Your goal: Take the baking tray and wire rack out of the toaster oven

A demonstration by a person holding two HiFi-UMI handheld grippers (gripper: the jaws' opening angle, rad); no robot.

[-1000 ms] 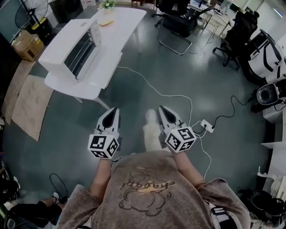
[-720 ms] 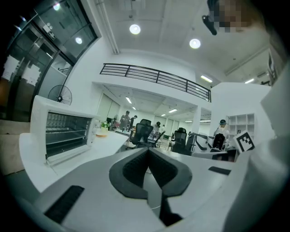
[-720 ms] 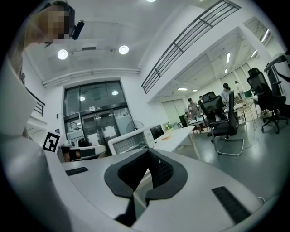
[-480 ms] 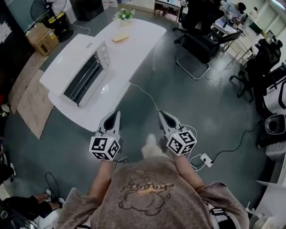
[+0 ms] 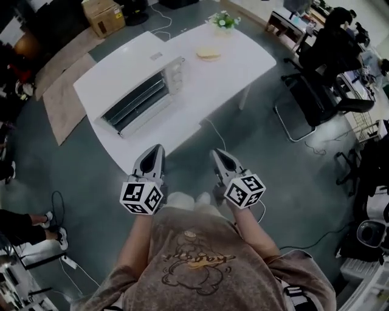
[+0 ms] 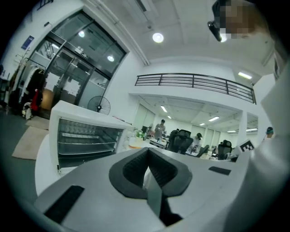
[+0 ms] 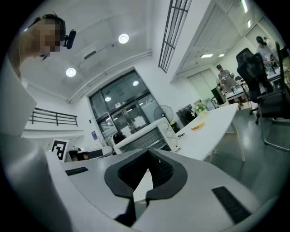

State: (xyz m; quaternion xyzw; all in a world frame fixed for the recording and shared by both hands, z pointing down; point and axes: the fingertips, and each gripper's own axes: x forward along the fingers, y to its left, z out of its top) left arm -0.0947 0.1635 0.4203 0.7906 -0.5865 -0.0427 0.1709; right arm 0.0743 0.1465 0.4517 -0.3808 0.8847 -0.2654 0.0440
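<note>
A white toaster oven [image 5: 137, 94] stands on the left part of a white table [image 5: 231, 67]; its glass door is closed and rack bars show through it. In the left gripper view the oven [image 6: 84, 133] is close ahead at the left, racks visible inside. It appears farther off in the right gripper view, the oven [image 7: 145, 136] just above the jaws. My left gripper [image 5: 155, 152] and right gripper [image 5: 217, 155] are both shut and empty, held level in front of the person, short of the table's near edge.
A flat yellowish object [image 5: 208, 53] and a small plant [image 5: 223, 21] sit on the table's far side. Office chairs [image 5: 316, 73] stand at the right. Cardboard sheets [image 5: 64, 100] and a box [image 5: 103, 15] lie on the floor at the left. A cable [image 5: 216, 130] runs under the table.
The person has walked and turned toward the table. The oven has shifted from the upper left to nearly straight ahead of both grippers and is now closer. Both grippers stay shut.
</note>
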